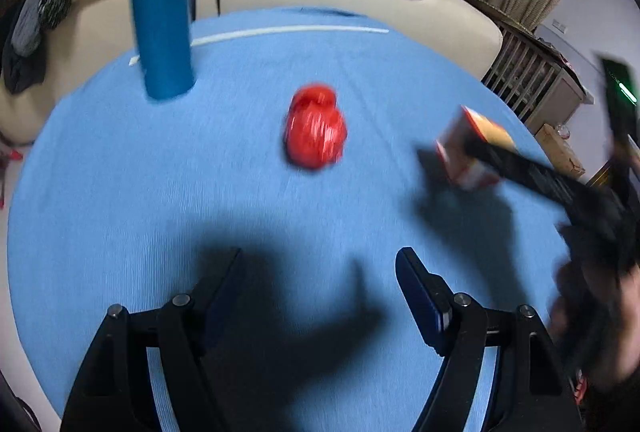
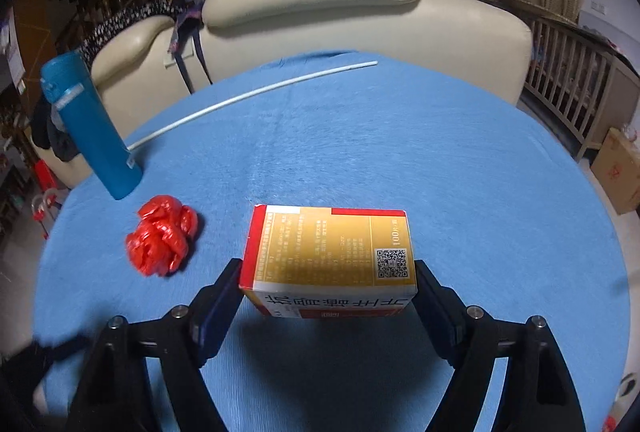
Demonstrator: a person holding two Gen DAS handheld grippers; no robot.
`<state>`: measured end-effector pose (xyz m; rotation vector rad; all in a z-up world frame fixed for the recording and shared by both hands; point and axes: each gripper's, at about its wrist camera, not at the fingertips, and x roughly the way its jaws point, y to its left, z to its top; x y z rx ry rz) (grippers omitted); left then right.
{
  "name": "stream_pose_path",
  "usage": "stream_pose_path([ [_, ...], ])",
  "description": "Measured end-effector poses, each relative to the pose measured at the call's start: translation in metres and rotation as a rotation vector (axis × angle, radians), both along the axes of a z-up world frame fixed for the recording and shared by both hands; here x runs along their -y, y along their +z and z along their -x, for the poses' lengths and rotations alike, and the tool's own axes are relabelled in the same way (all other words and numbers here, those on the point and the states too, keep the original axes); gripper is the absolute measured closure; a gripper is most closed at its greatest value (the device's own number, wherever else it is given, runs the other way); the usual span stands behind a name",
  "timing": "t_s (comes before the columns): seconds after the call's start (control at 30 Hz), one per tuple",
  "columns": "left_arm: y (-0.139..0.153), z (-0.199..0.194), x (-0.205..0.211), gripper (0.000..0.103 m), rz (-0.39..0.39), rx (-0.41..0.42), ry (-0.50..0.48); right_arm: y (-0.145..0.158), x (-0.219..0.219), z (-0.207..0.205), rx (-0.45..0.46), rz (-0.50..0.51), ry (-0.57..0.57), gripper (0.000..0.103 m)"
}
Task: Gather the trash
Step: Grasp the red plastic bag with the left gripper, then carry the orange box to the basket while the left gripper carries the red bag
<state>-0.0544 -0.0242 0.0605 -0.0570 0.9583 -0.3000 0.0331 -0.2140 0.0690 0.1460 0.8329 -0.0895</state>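
Note:
A crumpled red plastic bag (image 1: 316, 126) lies on the blue tablecloth (image 1: 120, 192), ahead of my left gripper (image 1: 320, 260), which is open and empty above the cloth. My right gripper (image 2: 328, 272) is shut on a gold and red medicine box (image 2: 332, 252), its fingers against the box's two sides. The box (image 1: 472, 148) and the right gripper's arm also show blurred at the right of the left wrist view. The red bag (image 2: 162, 234) lies left of the box in the right wrist view.
A tall blue bottle (image 1: 162, 12) stands at the far left of the table; it also shows in the right wrist view (image 2: 92, 128). A thin white rod (image 2: 248, 96) lies across the far side. A cream sofa (image 2: 320, 12) stands behind the table, a cardboard box (image 2: 618, 172) on the floor at right.

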Motion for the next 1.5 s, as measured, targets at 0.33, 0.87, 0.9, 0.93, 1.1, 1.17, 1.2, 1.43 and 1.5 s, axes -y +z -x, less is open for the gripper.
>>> stream_pose_path([
  [0.33, 0.003, -0.074, 0.043, 0.024, -0.142, 0.039, -0.030, 0.010, 0.017, 0.067, 0.043, -0.071, -0.013, 0.020],
  [0.87, 0.006, 0.016, 0.020, 0.063, -0.052, 0.025, -0.046, 0.010, 0.004, 0.133, 0.070, -0.140, -0.028, 0.020],
  [0.9, 0.006, 0.027, 0.019, 0.063, -0.053, 0.026, -0.050, 0.010, 0.004, 0.139, 0.071, -0.146, -0.032, 0.020],
  [0.93, 0.006, 0.036, 0.019, 0.063, -0.058, 0.029, -0.054, 0.009, 0.003, 0.144, 0.073, -0.149, -0.035, 0.020],
  [1.1, 0.004, 0.075, 0.024, 0.063, -0.080, 0.029, -0.063, 0.010, 0.005, 0.170, 0.080, -0.152, -0.055, 0.020],
  [1.17, 0.005, 0.085, 0.027, 0.063, -0.076, 0.024, -0.074, 0.011, 0.008, 0.179, 0.085, -0.151, -0.068, 0.020],
  [1.2, 0.006, 0.090, 0.030, 0.063, -0.082, 0.029, -0.076, 0.011, 0.010, 0.185, 0.086, -0.148, -0.077, 0.020],
  [1.43, 0.012, 0.118, 0.045, 0.063, -0.110, 0.040, -0.105, 0.008, 0.022, 0.213, 0.087, -0.153, -0.122, 0.020],
  [1.5, 0.012, 0.120, 0.048, 0.063, -0.118, 0.046, -0.112, 0.008, 0.025, 0.219, 0.088, -0.154, -0.133, 0.020],
])
